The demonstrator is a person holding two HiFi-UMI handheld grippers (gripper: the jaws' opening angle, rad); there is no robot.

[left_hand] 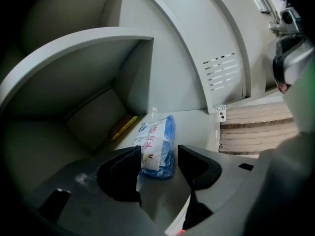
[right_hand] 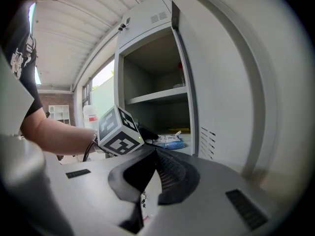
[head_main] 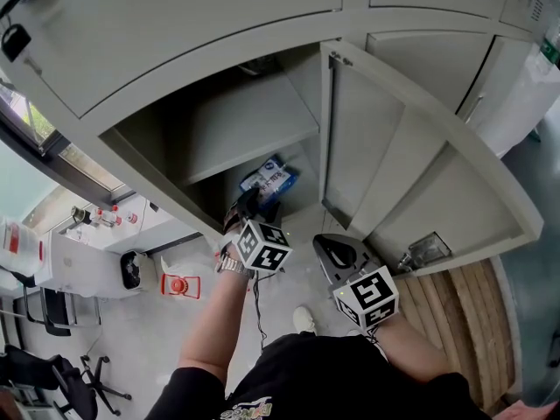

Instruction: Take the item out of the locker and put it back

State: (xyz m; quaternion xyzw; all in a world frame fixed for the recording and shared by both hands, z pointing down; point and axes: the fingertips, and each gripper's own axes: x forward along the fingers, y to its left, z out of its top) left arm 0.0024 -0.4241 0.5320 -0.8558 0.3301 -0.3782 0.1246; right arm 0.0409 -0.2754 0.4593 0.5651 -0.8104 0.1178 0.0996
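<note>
At the centre left of the head view, the left gripper [head_main: 248, 206] is at the mouth of the lower compartment of the locker [head_main: 254, 125]. Its fingers [left_hand: 120, 173] stand wide apart and grip nothing. The blue and white packet [left_hand: 157, 146] lies on the compartment floor just ahead of them, in line with the gap; whether one finger touches it I cannot tell. More to the right, beside the open door [head_main: 385, 156], the right gripper [right_hand: 156, 156] has its fingers closed together, with nothing between them.
</note>
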